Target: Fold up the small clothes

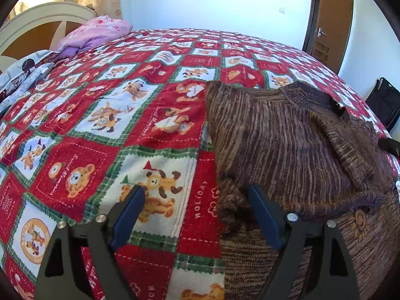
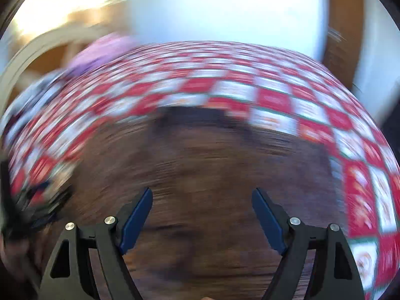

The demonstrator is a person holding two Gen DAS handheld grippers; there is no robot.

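A small brown striped knit sweater (image 1: 287,140) lies on the bed, partly folded over itself, at the right of the left wrist view. My left gripper (image 1: 197,195) is open and empty, low over the sweater's left edge, where a bunched sleeve (image 1: 232,207) lies between its fingers. In the blurred right wrist view the sweater (image 2: 200,165) fills the middle. My right gripper (image 2: 202,197) is open and empty just above it. The tip of the right gripper shows at the right edge of the left wrist view (image 1: 388,145).
The bed is covered by a red, white and green teddy-bear quilt (image 1: 112,115). A pink pillow (image 1: 97,32) and a grey patterned cloth (image 1: 22,75) lie at the far left by the headboard (image 1: 37,17). A brown door (image 1: 330,20) and a black bag (image 1: 385,102) are at the right.
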